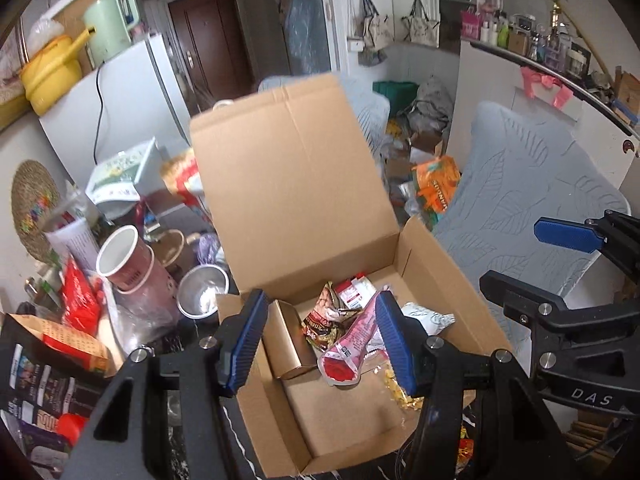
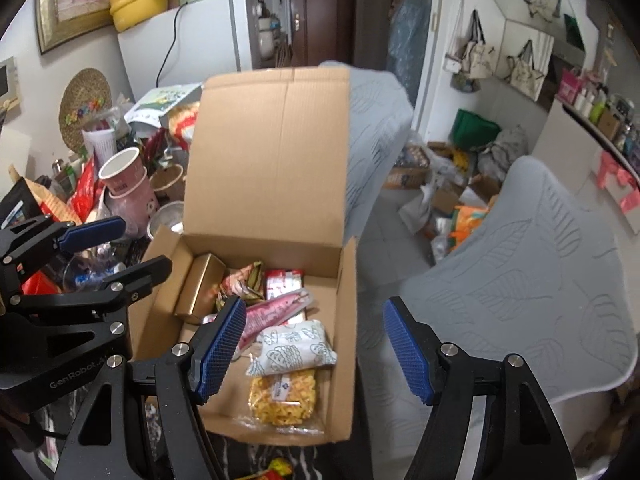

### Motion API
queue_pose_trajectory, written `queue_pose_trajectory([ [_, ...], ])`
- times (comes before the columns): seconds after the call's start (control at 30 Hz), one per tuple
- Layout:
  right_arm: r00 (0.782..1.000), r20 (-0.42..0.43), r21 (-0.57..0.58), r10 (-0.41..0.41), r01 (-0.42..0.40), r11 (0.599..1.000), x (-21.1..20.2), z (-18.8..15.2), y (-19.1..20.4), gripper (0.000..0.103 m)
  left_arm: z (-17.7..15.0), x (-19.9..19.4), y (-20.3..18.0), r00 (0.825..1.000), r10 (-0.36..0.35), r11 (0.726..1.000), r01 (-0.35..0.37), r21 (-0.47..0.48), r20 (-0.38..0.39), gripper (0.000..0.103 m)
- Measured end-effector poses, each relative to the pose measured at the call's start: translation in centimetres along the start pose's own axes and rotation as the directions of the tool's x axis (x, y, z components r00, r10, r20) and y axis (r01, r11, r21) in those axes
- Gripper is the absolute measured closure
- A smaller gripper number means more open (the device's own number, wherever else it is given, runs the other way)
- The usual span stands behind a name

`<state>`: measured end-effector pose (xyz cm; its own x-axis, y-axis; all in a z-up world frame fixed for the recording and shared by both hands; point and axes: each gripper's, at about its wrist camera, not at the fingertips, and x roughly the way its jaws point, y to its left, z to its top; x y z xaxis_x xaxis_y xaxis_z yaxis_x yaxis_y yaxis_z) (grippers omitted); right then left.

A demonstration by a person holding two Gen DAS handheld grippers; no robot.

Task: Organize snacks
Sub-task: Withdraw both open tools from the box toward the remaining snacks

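An open cardboard box (image 1: 440,276) (image 2: 344,280) with its lid up holds snacks: a gold box (image 1: 286,338) (image 2: 200,288), a brown nut packet (image 1: 326,316), a pink pouch (image 1: 352,348) (image 2: 276,312), a white packet (image 2: 292,346) and a yellow crisps bag (image 2: 284,398). My left gripper (image 1: 320,344) is open and empty above the box's left part. My right gripper (image 2: 316,350) is open and empty over the box's right wall; it also shows at the right of the left wrist view (image 1: 568,236).
Cluttered table left of the box: pink paper cups (image 1: 124,260) (image 2: 124,180), a metal bowl (image 1: 202,290), red packets (image 1: 78,300), dark bags (image 1: 44,384). Grey covered chairs (image 1: 516,196) (image 2: 520,280) stand right of the box. A white fridge (image 2: 188,40) stands behind.
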<state>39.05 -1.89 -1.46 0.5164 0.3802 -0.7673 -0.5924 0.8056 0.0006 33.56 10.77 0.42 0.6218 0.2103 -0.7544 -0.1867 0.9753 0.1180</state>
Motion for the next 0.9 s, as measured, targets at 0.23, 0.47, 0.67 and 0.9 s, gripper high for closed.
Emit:
queue_pose_trajectory([
  [0.23,0.998,0.052,0.031,-0.021,0.019,0.999,-4.0,-0.9,0.2,0.031,-0.4,-3.8,-0.7,0.998,-0.014,1.0,0.014,0.013,0.054,0.048],
  [0.47,0.996,0.076,0.056,-0.045,0.04,0.998,-8.0,-3.1,0.2,0.031,-1.5,-7.4,-1.7,0.995,-0.037,0.999,0.033,0.037,0.095,0.048],
  [0.67,0.995,0.077,0.076,-0.063,0.057,0.995,-10.7,-5.5,0.6,0.031,-3.1,-10.4,-2.6,0.989,-0.077,0.996,0.069,0.063,0.123,0.048],
  [0.9,0.996,0.059,0.105,-0.067,0.06,0.993,-12.9,-8.5,0.9,0.031,-5.6,-12.5,-3.7,0.986,-0.116,0.991,0.106,0.086,0.12,0.048],
])
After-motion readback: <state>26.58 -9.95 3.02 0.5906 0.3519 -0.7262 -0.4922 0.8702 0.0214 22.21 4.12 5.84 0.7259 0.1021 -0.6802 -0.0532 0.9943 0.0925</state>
